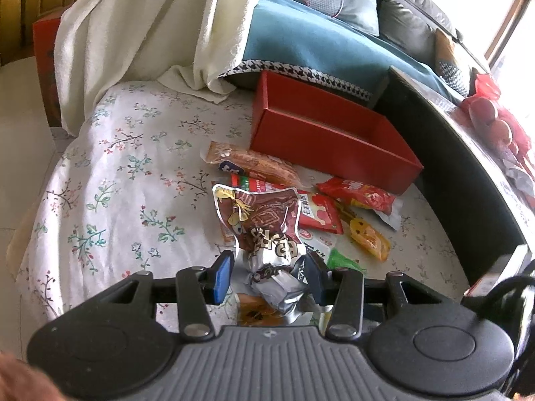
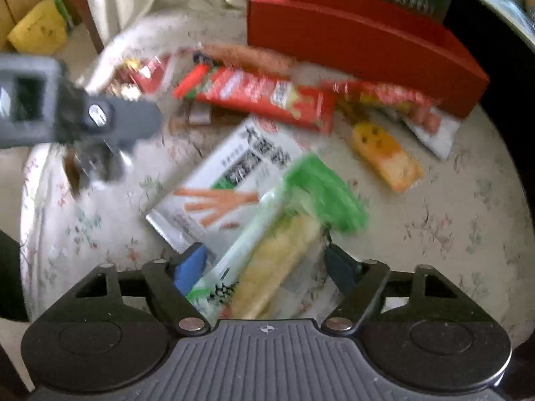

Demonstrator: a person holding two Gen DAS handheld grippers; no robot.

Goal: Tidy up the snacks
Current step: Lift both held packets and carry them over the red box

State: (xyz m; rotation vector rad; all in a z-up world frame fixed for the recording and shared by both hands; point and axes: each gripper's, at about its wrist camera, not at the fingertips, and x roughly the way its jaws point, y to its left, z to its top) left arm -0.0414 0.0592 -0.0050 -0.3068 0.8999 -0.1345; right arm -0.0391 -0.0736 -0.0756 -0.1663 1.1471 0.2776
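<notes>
Left wrist view: the red box [image 1: 321, 133] stands at the far edge of the surface [image 1: 110, 167], a table under a floral cloth, and what shows of its inside holds no snack yet, so the sorting looks barely begun. The left gripper [image 1: 267, 274] has its jaws pinching a crumpled brown-and-silver snack bag [image 1: 264, 230], raised above the heap. Left lying in front of the box are an orange-brown packet [image 1: 250, 162], a flat red pack [image 1: 314, 210], a second red bag [image 1: 361, 193] and a small orange wrapper [image 1: 369, 239].

In the right wrist view, blurred, the right gripper [image 2: 264, 264] has its jaws spread, and a green-and-yellow packet [image 2: 287, 230] lies between them; I cannot tell whether the pads press on it. It rests partly over a white packet with dark lettering [image 2: 230, 173], toward the near edge. By my judgement nearly everything remains: each bag must go into the box. The packets are thin, crinkly foil and film, glossy and apt to slip or crumple.
</notes>
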